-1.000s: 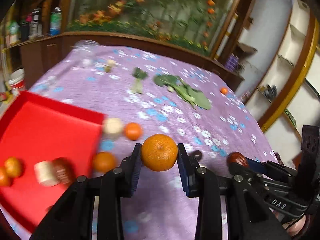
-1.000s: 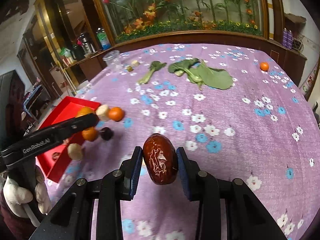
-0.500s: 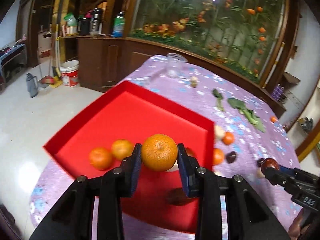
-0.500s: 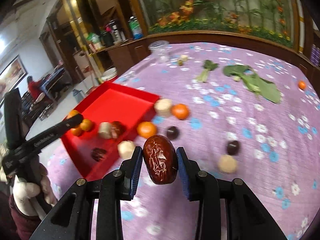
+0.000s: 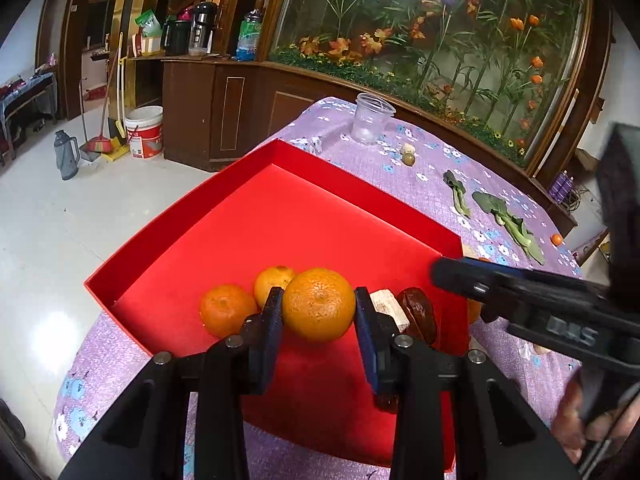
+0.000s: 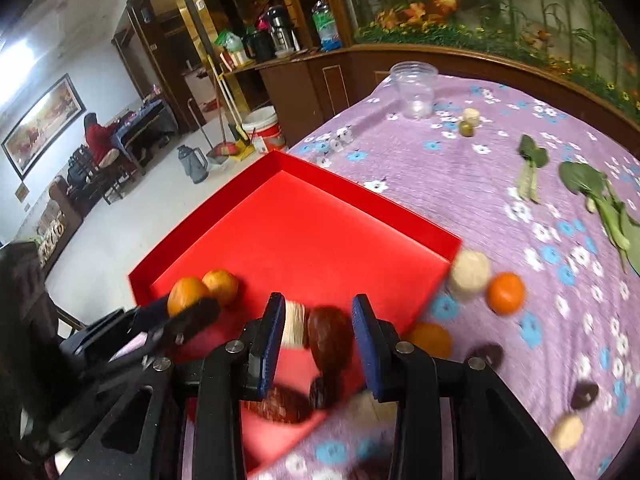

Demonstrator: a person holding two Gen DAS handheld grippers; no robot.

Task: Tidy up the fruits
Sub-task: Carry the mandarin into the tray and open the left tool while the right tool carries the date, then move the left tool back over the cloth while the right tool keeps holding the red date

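Observation:
My left gripper is shut on an orange and holds it over the near part of the red tray. Two more oranges lie in the tray to its left, with a pale piece and a brown date to its right. My right gripper is open over the tray's near right corner. A blurred brown date shows between its jaws, with a pale piece beside it. The left gripper shows at the left.
The tray sits at the left edge of a purple flowered tablecloth. Loose on the cloth beside the tray are a pale round piece, two oranges and dark dates. A clear plastic cup and leafy greens lie farther back.
Both grippers moved left over the red tray. The right gripper's jaws opened and the date it held has left their grip. The left gripper still holds the orange.

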